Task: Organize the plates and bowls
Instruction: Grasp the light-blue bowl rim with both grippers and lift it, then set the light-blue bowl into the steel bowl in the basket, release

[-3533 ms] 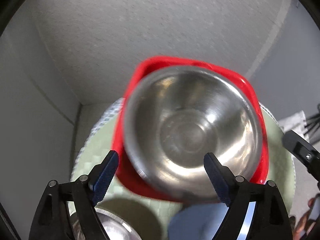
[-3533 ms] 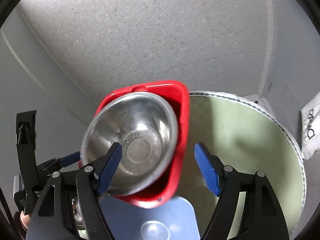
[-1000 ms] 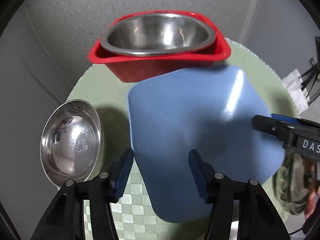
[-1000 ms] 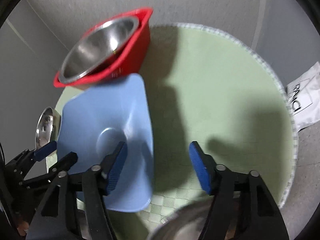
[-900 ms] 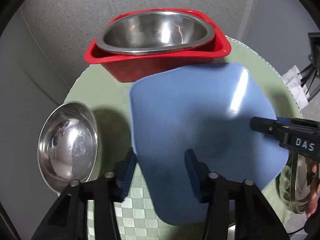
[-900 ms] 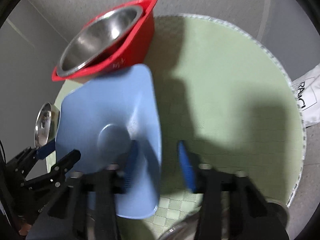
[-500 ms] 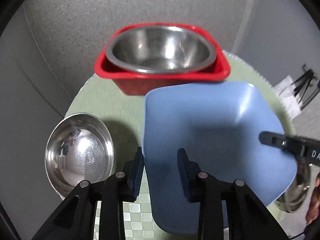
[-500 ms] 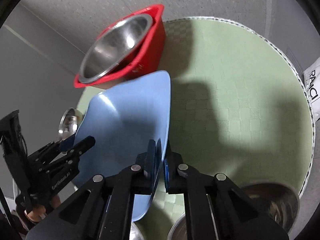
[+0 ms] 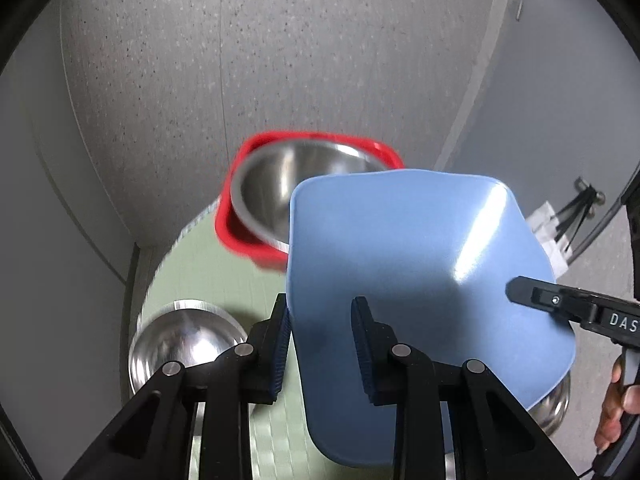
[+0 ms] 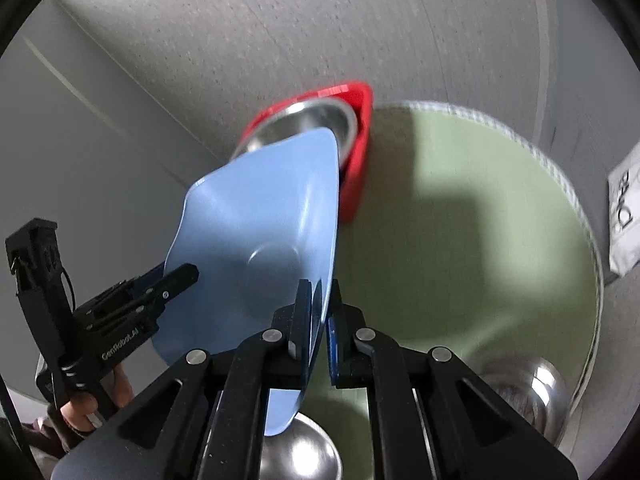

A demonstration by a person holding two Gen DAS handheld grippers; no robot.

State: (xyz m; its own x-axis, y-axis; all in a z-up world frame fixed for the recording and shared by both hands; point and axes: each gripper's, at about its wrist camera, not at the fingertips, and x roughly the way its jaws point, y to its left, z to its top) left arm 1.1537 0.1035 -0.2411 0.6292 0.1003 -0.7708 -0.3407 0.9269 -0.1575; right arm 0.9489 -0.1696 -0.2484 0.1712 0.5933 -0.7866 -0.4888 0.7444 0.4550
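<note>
A square blue plate (image 9: 416,264) is lifted off the round green mat (image 9: 224,280) and tilted, held at two opposite edges. My left gripper (image 9: 320,312) is shut on its left rim. My right gripper (image 10: 318,300) is shut on its right rim; the plate's underside (image 10: 256,240) faces this camera. Behind it, a steel bowl (image 9: 276,184) sits inside a red square bowl (image 9: 236,228) at the mat's far edge, also in the right wrist view (image 10: 352,160).
A steel bowl (image 9: 184,340) lies on the mat at the left. Another steel bowl (image 10: 524,392) sits at the mat's near right, and one (image 10: 300,452) below the plate. A grey wall stands close behind. A white bag (image 10: 624,216) lies off the mat's right.
Both grippers closed on the blue plate's rims and lifted it off the mat, tilting it and carrying it towards the red bowl.
</note>
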